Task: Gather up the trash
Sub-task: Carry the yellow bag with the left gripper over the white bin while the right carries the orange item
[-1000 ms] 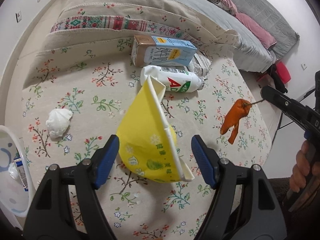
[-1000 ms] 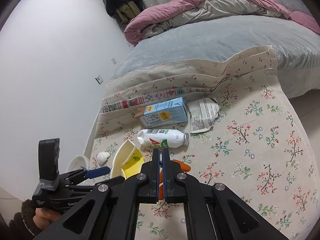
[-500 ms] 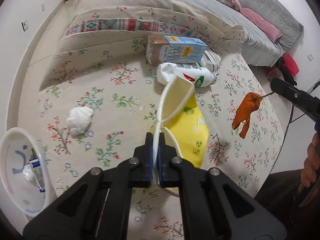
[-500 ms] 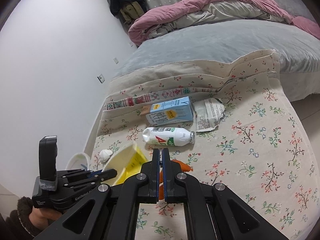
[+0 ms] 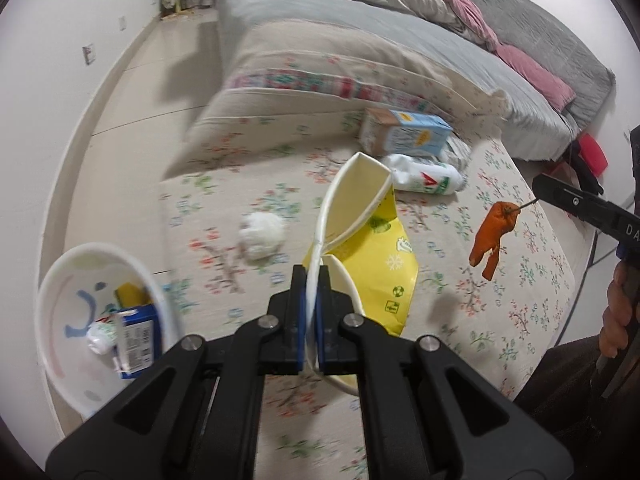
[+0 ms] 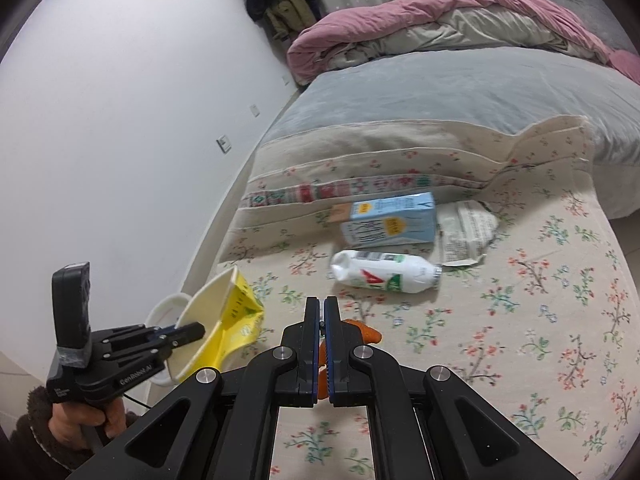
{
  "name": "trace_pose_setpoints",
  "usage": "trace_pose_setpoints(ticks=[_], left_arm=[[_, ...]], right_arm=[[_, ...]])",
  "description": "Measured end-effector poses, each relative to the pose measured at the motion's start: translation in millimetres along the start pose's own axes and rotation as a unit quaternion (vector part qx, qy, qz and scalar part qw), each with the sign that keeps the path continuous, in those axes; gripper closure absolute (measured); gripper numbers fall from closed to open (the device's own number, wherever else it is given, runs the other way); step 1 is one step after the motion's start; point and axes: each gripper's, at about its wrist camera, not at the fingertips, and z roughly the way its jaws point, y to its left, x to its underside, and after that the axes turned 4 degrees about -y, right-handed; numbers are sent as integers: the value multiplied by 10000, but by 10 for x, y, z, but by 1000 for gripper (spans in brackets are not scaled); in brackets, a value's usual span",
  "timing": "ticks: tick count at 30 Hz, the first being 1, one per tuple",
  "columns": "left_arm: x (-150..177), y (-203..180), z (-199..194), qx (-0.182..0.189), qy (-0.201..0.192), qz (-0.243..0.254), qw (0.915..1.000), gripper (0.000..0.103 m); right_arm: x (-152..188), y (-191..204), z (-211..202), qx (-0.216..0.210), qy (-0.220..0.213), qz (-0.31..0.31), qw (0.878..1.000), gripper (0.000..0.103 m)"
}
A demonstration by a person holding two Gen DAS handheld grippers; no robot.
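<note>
My left gripper (image 5: 310, 280) is shut on the rim of a squashed yellow paper bowl (image 5: 372, 252), lifted above the floral cloth; in the right wrist view the same bowl (image 6: 228, 320) hangs from the left gripper (image 6: 192, 330) near the bin. My right gripper (image 6: 322, 312) is shut on the stem of an orange peel (image 6: 366, 330), which dangles at the right of the left wrist view as the peel (image 5: 494, 234). A white trash bin (image 5: 52, 320) with a small blue carton inside sits at lower left. A white tissue ball (image 5: 262, 232), white bottle (image 5: 424, 178) and blue carton (image 5: 404, 134) lie on the cloth.
A torn paper wrapper (image 6: 466, 232) lies beside the blue carton (image 6: 390, 220) and the bottle (image 6: 386, 272). The floral cloth (image 6: 540, 320) covers a low surface against a bed with grey and pink bedding (image 6: 440, 40). A white wall (image 6: 100, 120) runs along the left.
The left gripper's jaws closed on the yellow bowl's rim, then lifted and carried it left toward the bin. The right gripper with the peel drifted slightly.
</note>
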Motion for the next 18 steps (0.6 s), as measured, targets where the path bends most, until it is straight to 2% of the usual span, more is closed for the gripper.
trace_pose_setpoints(ticks=[10, 18], left_arm=[[225, 694, -296, -377, -151, -482, 9980, 98], [472, 1261, -468, -630, -166, -992, 9929, 98]], right_arm=[[33, 448, 274, -228, 216, -345, 9989, 100], [97, 874, 507, -409, 397, -642, 9963, 100]])
